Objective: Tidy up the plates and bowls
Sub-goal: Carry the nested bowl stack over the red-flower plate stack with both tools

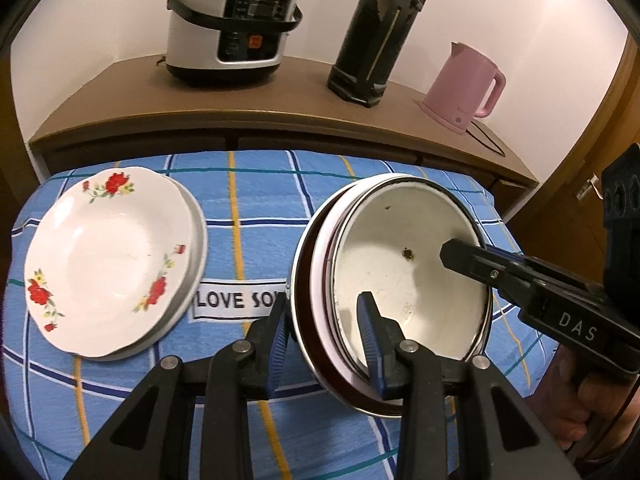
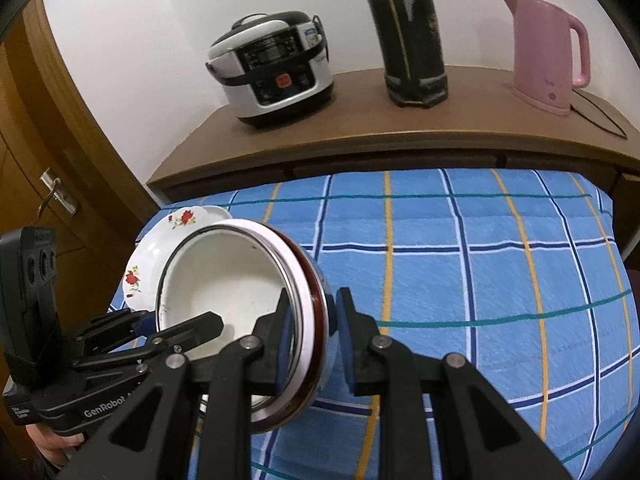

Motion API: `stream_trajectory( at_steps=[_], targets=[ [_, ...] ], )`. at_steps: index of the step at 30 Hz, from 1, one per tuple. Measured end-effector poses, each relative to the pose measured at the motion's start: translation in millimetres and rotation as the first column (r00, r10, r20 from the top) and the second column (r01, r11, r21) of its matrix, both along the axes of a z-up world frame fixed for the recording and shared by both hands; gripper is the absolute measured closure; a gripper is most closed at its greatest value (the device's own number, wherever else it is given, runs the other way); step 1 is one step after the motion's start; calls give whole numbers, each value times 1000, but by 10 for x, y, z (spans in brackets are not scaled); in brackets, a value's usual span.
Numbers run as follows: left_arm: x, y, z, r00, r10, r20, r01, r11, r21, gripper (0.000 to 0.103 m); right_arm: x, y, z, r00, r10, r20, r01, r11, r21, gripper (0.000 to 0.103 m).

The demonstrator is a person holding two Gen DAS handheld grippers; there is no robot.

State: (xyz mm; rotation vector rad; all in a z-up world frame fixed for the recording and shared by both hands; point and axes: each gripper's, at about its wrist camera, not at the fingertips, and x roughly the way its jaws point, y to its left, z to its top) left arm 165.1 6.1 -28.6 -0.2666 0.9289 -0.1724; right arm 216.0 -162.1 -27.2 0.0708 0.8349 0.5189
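nested bowls (image 1: 404, 280) tilted, rims facing left tongs (image 1: 326, 344)

On the desk (image 1: 248, 216), 2 stacked plates (image 1: 108, 260) lie at 9 o'clock, nested bowls (image 1: 400, 280) at 3; behind, a sideboard (image 1: 280, 100) carries cooker (image 1: 232, 28), flask (image 1: 380, 32), kettle (image 1: 464, 88).

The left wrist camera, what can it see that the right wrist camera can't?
Only the left wrist view shows the "LOVE SO" label on the cloth and the whole flowered plate, resting on another plate.

Only the right wrist view shows the door handle and the blue outside of the bowl.

Both show the white bowl with the left gripper and right gripper straddling its rim, the rice cooker, the black flask, the pink kettle and the blue checked cloth.
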Motion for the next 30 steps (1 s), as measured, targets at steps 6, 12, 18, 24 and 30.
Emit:
stream_trajectory(
  at_steps=[6,12,18,24,30],
  targets=[
    [-54,171,52,999,35,11,-35,999,1,67,0,223,81,999,36,18,-36,999,-18,82],
    [-102,346,109,998,66,24,-66,998,5,67,3,424,148,997,69,25,-68,997,-25,82],
    [-144,537,164,994,100,36,-100,995,17,67,12,644,205,994,105,29,-104,994,-34,82],
    [-199,763,220,989,142,51,-143,989,22,67,-15,896,260,988,150,37,-148,988,-43,82],
    [-242,938,240,983,174,57,-176,984,24,67,-32,1114,288,983,182,40,-179,982,-57,82]
  ],
)
